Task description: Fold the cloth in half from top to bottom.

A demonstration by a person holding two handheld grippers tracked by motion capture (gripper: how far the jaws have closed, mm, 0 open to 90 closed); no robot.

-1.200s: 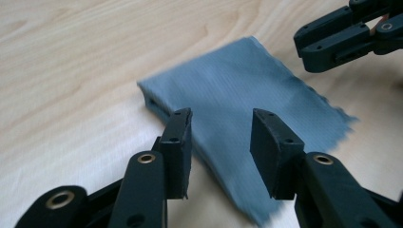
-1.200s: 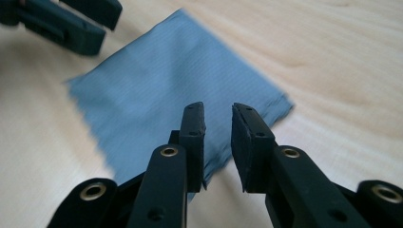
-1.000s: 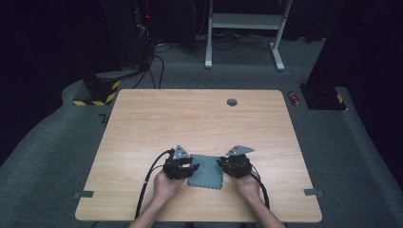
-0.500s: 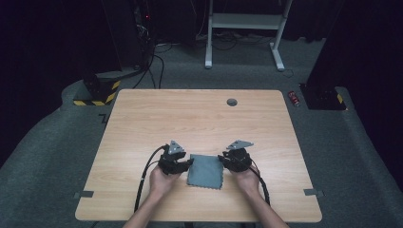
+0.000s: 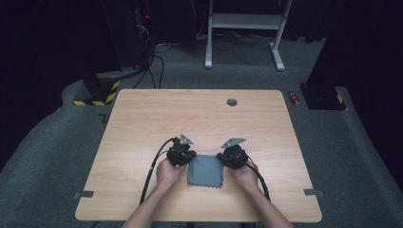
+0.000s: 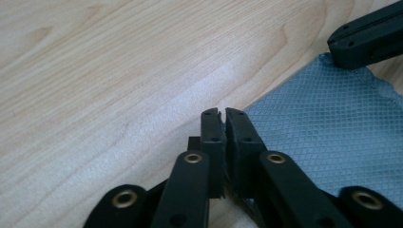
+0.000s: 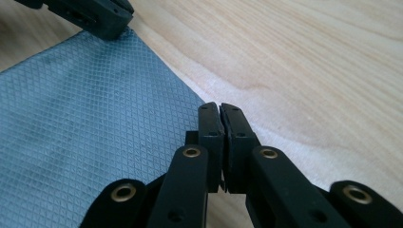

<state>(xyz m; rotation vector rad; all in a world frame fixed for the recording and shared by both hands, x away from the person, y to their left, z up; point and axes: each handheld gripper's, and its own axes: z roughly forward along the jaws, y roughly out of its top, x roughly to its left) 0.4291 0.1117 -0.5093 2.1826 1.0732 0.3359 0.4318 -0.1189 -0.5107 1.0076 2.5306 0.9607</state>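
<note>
The light wooden tabletop (image 5: 142, 123) lies bare over most of its far half and along both side edges, so a hand could pass there unhindered. The one fixed thing on that far stretch is a small round dark grommet (image 5: 232, 102) near the far edge, flush enough to slide past. Near the front edge, a flat square grey cloth with a diamond weave (image 5: 205, 170) lies between the left gripper (image 5: 189, 158) and the right gripper (image 5: 223, 156), which take up the room just beside its far corners. A black cable (image 5: 151, 173) trails from the left gripper toward the front edge, crossing the front-left stretch.
</note>
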